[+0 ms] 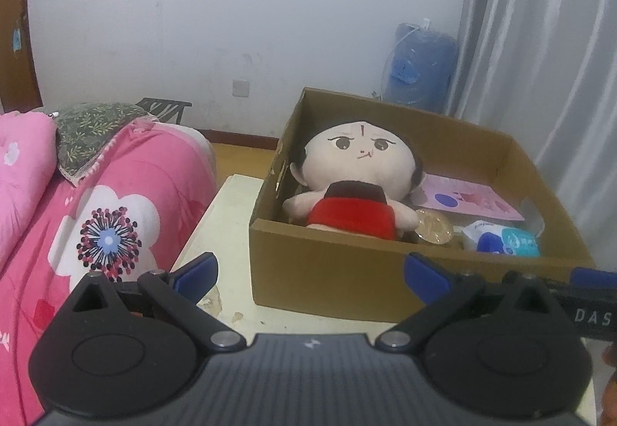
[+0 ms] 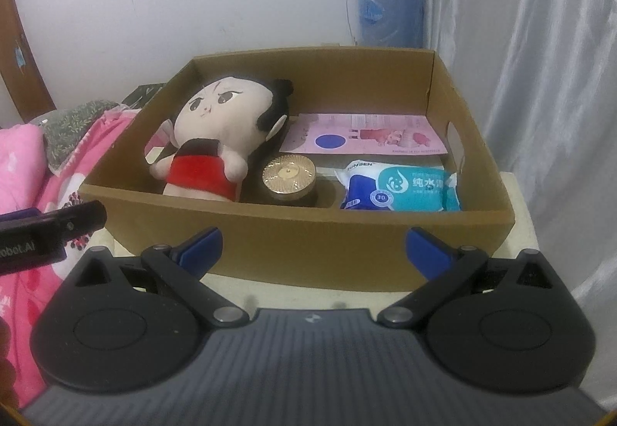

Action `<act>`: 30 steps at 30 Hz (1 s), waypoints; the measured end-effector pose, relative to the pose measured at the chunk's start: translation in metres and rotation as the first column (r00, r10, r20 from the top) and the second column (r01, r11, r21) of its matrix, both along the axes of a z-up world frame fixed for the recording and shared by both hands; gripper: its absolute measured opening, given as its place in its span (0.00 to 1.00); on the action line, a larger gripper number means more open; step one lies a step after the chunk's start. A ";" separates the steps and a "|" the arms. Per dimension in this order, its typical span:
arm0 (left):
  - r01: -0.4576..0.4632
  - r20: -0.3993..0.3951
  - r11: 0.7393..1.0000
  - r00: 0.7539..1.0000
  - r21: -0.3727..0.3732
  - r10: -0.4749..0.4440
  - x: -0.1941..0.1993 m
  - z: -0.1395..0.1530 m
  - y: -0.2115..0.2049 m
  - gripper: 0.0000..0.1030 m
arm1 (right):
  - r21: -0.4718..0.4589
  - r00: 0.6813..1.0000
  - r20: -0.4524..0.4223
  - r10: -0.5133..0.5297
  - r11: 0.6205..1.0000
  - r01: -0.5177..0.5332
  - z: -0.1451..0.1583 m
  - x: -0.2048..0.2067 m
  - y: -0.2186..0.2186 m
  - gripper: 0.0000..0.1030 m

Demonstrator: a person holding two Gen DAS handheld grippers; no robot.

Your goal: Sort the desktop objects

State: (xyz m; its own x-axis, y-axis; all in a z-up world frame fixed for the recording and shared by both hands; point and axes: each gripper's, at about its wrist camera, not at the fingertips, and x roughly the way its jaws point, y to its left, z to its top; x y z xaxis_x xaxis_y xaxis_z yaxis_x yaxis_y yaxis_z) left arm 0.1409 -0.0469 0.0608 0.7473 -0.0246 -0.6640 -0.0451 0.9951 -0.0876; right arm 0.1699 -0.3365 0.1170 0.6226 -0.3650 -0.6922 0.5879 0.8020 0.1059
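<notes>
**Cardboard box holds 4 items on the counter**

Cardboard box [image 2: 300,233] sits open-topped on the pale counter [image 1: 227,217], with a pink flowered quilt [image 1: 115,202] on the bed just to its left. Inside, a plush doll [image 2: 216,140] in a red top leans against the left side, face up. A jar with a round gold lid [image 2: 289,175] stands just beside the doll, near the front wall. To the right of the jar lies a blue-and-white pack of wipes [image 2: 401,188], also against the front wall. Behind the jar and the wipes, a pink leaflet [image 2: 366,134] lies flat on the box floor.

Both tools hover in front of the box, near its front wall, touching nothing. The left hand-held gripper [image 1: 308,273] is released, its 2 blue-tipped fingers [image 1: 196,271] spread wide and empty. The right hand-held gripper [image 2: 314,248] is likewise released and empty, its fingers apart. A blue bundle [image 2: 385,1] stands against the white wall behind, beside a grey curtain [image 2: 520,59].
</notes>
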 end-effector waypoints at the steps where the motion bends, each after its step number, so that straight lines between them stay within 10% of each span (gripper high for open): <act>1: 0.003 -0.001 1.000 1.000 0.002 -0.003 0.001 0.000 -0.001 1.00 | 0.004 1.000 -0.002 0.001 1.000 -0.001 -0.001 0.000 0.000 0.99; 30: 0.057 -0.072 0.997 0.996 0.057 -0.052 0.007 -0.022 -0.020 1.00 | -0.003 0.998 -0.054 -0.025 1.000 0.025 -0.010 -0.003 -0.002 0.99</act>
